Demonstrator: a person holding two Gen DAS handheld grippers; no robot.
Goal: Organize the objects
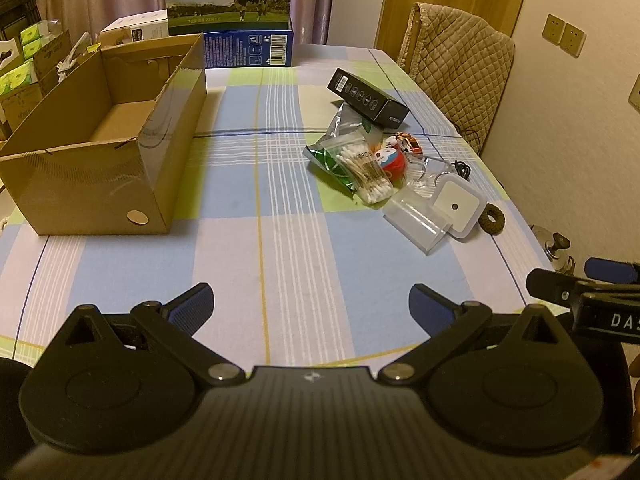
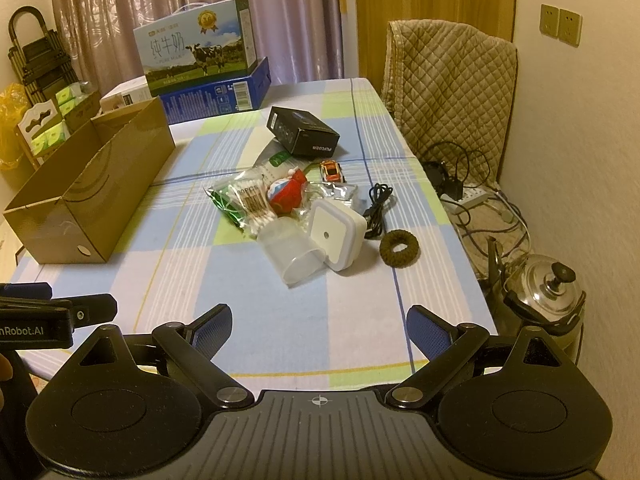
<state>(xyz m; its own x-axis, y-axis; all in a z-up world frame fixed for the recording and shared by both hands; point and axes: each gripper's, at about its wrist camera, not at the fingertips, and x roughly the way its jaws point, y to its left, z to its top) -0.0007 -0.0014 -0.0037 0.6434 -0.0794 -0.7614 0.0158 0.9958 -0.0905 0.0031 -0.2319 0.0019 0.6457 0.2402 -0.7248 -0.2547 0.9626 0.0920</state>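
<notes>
Checked tablecloth (image 1: 280, 216), open cardboard box (image 1: 100, 136) left of frame, milk carton (image 2: 196, 46) by curtains (image 2: 120, 12); left gripper (image 1: 312, 300) and right gripper (image 2: 319, 326) spread wide, empty.

Both grippers are matte black. The left gripper (image 1: 312, 304) has blue ribbed fingers (image 1: 192, 304) and silver pivot screws. The right gripper (image 2: 320, 328) looks alike, its crosshair mark at 6 o'clock.

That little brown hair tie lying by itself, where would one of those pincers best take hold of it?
Grip the hair tie across one side of its ring, one finger in the hole and one outside, coming straight down with the right tool. It lies flat, apart from the pile, and its near and right sides are free; the cable lies behind it.
</notes>
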